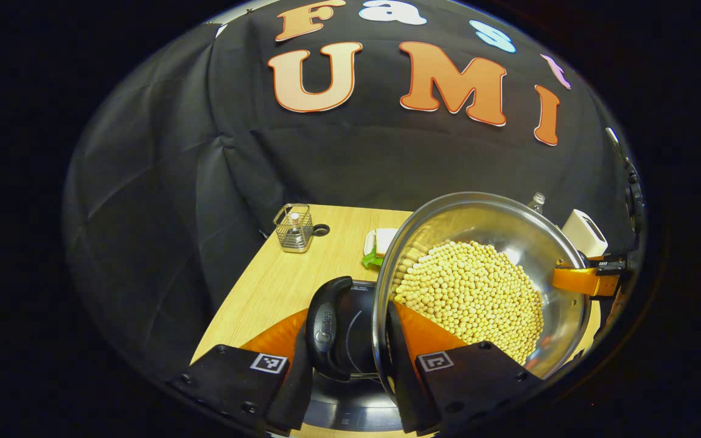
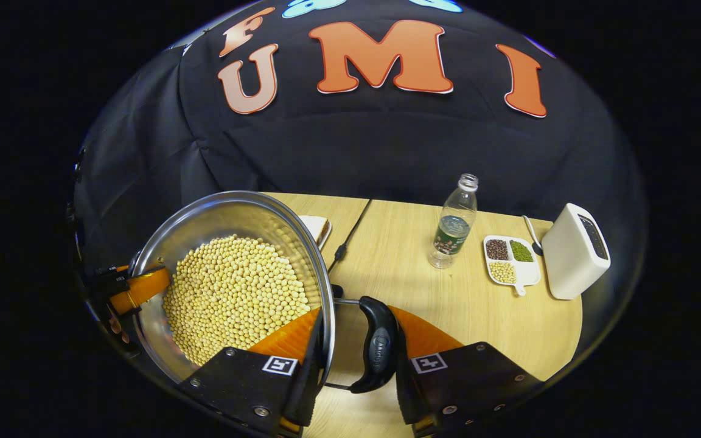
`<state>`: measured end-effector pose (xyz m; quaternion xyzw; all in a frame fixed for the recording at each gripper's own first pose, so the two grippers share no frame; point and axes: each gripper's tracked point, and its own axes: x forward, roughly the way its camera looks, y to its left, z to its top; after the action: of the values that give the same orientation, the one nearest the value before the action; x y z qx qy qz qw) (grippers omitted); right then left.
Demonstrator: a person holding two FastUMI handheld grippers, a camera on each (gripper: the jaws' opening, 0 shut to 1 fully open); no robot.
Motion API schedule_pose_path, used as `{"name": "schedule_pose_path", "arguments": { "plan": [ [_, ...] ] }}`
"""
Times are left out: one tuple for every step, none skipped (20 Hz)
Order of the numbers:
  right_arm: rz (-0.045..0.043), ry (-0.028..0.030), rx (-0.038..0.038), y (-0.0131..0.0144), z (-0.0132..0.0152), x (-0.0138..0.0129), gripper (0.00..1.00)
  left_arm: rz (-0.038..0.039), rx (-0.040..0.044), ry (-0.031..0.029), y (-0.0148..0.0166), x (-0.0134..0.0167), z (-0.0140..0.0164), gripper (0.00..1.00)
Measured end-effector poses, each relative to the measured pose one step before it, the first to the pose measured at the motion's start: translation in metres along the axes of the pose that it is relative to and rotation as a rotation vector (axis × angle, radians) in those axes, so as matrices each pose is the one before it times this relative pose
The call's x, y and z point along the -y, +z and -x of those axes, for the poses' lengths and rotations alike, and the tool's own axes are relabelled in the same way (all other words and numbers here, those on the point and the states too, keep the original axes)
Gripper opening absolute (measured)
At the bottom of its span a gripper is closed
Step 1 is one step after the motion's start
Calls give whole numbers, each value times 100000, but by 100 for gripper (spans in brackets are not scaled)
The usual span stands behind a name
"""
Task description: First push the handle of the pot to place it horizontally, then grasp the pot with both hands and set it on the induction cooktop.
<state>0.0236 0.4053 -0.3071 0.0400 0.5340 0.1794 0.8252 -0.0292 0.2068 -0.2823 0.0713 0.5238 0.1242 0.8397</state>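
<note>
We see the left claw (image 1: 347, 365) closed on one black handle (image 1: 326, 325) of the soybean-filled pot (image 1: 484, 286), the right claw (image 2: 356, 371) on the other handle (image 2: 378, 347).

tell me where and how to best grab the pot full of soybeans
Grip the steel pot by its two black side handles, one hand-held gripper from each side, fingers straddling handle and rim. The handles sit opposite each other and the pot is heaped with soybeans, so a two-sided hold likely keeps it level.

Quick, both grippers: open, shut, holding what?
Left gripper: shut on the pot at its near handle.
Right gripper: shut on the pot at the opposite handle.
</note>
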Motion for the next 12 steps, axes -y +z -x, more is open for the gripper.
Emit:
{"name": "schedule_pose_path", "arguments": {
  "plan": [
    [99, 327, -163, 22, -435, -552, 54, 330, -271, 572, -311, -198, -176, 64],
    [180, 149, -177, -82, -449, -479, 54, 425, -134, 401, -61, -94, -386, 62],
    [-17, 40, -106, 40, -471, -374, 54, 305, -271, 230, -299, -280, -442, 62],
    [408, -89, -172, -184, -426, -210, 54, 484, -151, 185, -153, -259, -502, 62],
    [246, -263, -104, 40, -348, -237, 54, 820, -378, 71, -284, -77, 57, 62],
    [473, -307, -111, -42, -416, -381, 54, 763, -952, -142, -135, -76, 31, 64],
    [369, -292, -384, -138, -421, -260, 54, 458, -689, -247, -110, -22, 218, 64],
    [539, -246, -585, -262, -471, -304, 54, 568, -887, -163, 27, 38, 1, 64],
    [121, -103, -621, -120, -379, -234, 54, 544, -312, -25, -75, 6, -12, 64],
    [313, -150, -313, -46, -501, -292, 54, 476, -289, 49, 61, 121, -120, 64],
    [50, -231, -336, -64, -441, -37, 54, 251, -172, -132, -214, 11, -69, 64],
    [317, -295, -412, -283, -579, -53, 54, 601, -773, -297, -161, 48, -147, 64]
  ]
}}
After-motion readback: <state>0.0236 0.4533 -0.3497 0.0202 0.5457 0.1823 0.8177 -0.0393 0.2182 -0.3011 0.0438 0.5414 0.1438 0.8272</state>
